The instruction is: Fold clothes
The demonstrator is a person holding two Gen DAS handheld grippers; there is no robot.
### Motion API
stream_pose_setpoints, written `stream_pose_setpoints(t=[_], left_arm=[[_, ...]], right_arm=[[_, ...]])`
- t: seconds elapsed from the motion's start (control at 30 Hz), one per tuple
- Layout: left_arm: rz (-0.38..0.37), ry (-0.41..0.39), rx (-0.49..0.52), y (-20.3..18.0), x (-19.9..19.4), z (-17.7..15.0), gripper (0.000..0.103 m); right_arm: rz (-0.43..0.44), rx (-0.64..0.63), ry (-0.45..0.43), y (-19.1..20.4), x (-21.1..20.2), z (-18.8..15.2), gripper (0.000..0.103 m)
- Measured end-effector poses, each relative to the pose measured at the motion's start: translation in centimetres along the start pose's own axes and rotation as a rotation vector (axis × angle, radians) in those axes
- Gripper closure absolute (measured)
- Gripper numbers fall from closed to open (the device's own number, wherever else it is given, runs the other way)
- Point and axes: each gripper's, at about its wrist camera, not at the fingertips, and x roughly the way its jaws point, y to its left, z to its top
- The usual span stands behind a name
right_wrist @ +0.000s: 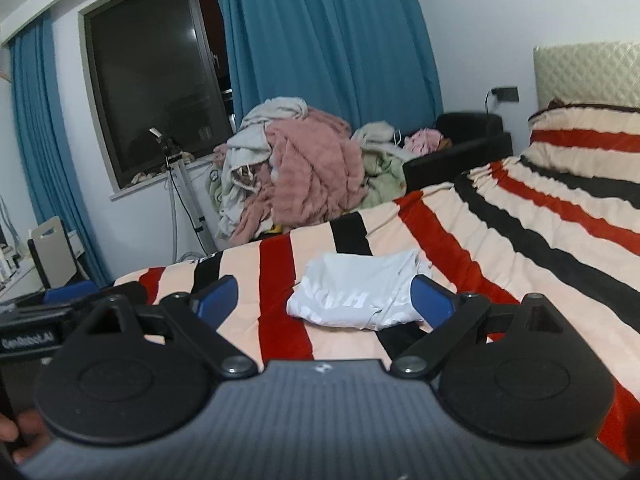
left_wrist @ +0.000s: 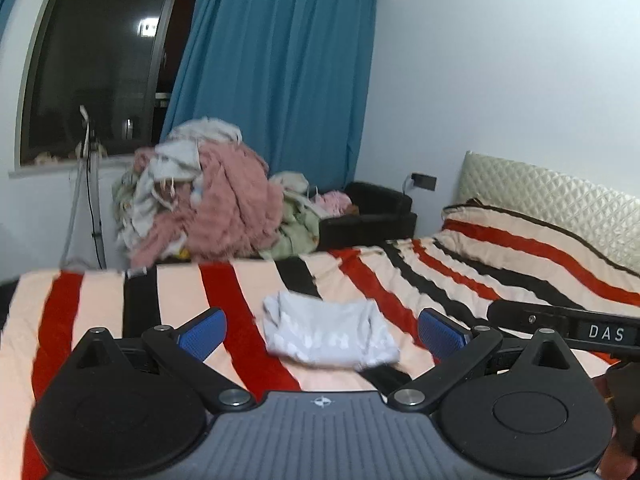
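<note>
A folded pale grey-blue shirt with white lettering (left_wrist: 330, 332) lies on the striped blanket of the bed (left_wrist: 100, 300); it also shows in the right wrist view (right_wrist: 360, 292). My left gripper (left_wrist: 322, 332) is open and empty, held just short of the shirt, its blue pads (left_wrist: 204, 334) wide apart. My right gripper (right_wrist: 324, 296) is open and empty, its right pad (right_wrist: 430, 296) close in front of the shirt's right edge. The right gripper's arm (left_wrist: 560, 324) shows at the right of the left wrist view.
A big heap of pink, white and green clothes (right_wrist: 296, 168) stands beyond the bed's far edge, beside a black armchair (right_wrist: 468, 140). A tripod (right_wrist: 180, 184) stands under the window. A striped pillow (right_wrist: 588, 136) and a quilted headboard (right_wrist: 588, 72) are at right.
</note>
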Motion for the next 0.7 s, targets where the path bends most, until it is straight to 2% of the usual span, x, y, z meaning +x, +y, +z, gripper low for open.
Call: stream_pose_setpoints(t=[0.23,0.4,0.57,0.7], left_arm=[[0.027,-0.041,0.006,1.0,-2.3,-3.2,0.0],[0.065,-0.026,0.022,2.8,-1.2,-5.2,0.0],[0.09,-0.025,0.035,3.8,-0.1,-6.7,0.0],[0.084,-0.031,0.033,4.0,0.1,-7.2,0.0]], right_arm=[[-0.026,-0.034,-0.054,1.3,-0.7,-4.1,0.009],[-0.034,-0.063,-0.032,2.3,1.2,-7.1,0.009],[-0.045,-0.1,-0.062,2.9,2.1,-8.5,0.009],[-0.053,-0.109,-0.052,3.1,3.0,-9.2,0.009]])
